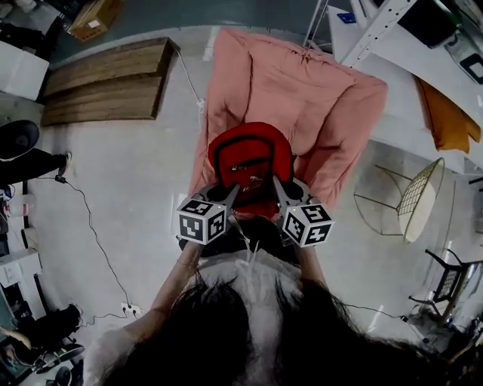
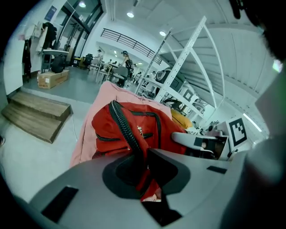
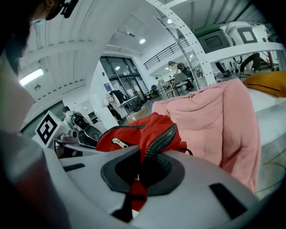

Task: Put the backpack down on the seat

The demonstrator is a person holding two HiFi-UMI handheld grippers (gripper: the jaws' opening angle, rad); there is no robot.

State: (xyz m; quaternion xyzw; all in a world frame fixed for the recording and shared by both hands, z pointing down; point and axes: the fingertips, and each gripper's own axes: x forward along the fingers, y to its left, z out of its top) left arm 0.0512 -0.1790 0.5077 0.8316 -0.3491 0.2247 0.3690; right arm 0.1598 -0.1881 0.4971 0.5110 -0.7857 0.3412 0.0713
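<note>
Starting at the far left, a cardboard box (image 1: 94, 19) sits on the floor (image 1: 121, 173) beyond a set of low wooden steps (image 1: 106, 83). A thin cable (image 1: 90, 226) trails across the floor nearer to us.

Next comes the person (image 1: 249, 332), dark hair hanging forward, arms out in front with a tool in each hand. The left hand-held gripper (image 1: 231, 190) has its jaws pinched tight on the backpack (image 1: 253, 162). Its own view shows red fabric and a black ridged strap (image 2: 127, 129) caught in the gap between them.

The backpack is red with black zips. It is held upright between the two tools at the near edge of the seat (image 1: 302, 90), straight in front of the person. It overlaps the seat's pink cover (image 1: 249, 68), but I cannot tell whether its bottom rests on the cushion or hangs just above it. The right hand-held gripper (image 1: 278, 185) is likewise clamped on the backpack, with a black ridged strap and a fold of red fabric squeezed between its jaws.

The seat itself stretches away to the far side and to the right, a wide chair wholly draped in that cover. Further right a wire chair (image 1: 419, 200) stands on the floor, well apart from the seat. At the far right a white counter (image 1: 407, 90) carries an orange cloth (image 1: 449, 121).
</note>
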